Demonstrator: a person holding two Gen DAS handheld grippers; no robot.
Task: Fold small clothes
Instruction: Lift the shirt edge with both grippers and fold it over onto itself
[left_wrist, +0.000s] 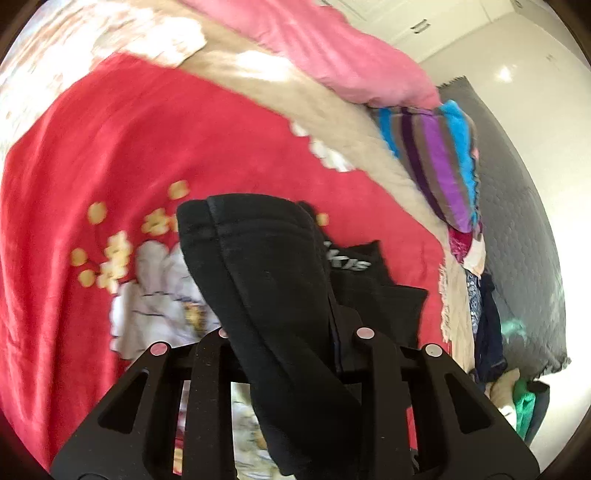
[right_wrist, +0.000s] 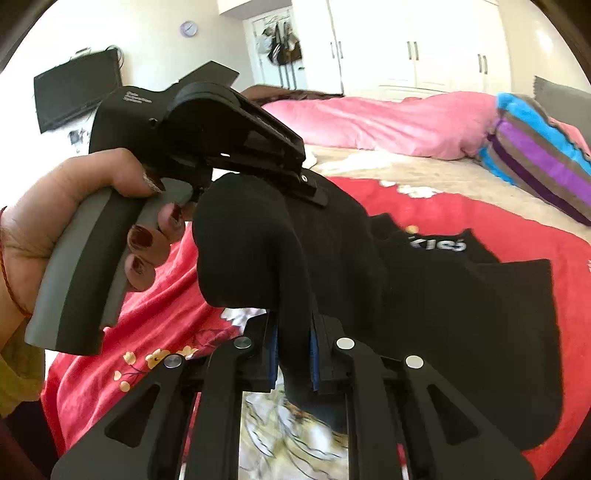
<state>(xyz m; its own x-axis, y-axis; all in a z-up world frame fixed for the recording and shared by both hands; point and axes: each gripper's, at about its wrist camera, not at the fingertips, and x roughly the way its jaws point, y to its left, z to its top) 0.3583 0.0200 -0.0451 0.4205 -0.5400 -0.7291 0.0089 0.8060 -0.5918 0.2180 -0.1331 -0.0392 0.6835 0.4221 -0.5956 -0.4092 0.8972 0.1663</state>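
Note:
A black garment (left_wrist: 273, 280) with white lettering (left_wrist: 349, 262) hangs above a red blanket (left_wrist: 129, 147) on a bed. My left gripper (left_wrist: 291, 343) is shut on one part of it. In the right wrist view the same black garment (right_wrist: 443, 314) is pinched between my right gripper's (right_wrist: 293, 354) blue pads (right_wrist: 314, 354). The left gripper (right_wrist: 310, 190), held by a hand, clamps the cloth's upper edge just above and beyond my right one. The rest of the garment drapes to the right over the blanket (right_wrist: 517, 229).
A pink duvet (right_wrist: 369, 118) and a striped pillow (right_wrist: 539, 155) lie at the far side of the bed. More clothes (left_wrist: 484, 332) hang at the bed's right edge, by a grey rug (left_wrist: 524, 236). White wardrobes (right_wrist: 406, 48) and a wall screen (right_wrist: 77, 88) stand behind.

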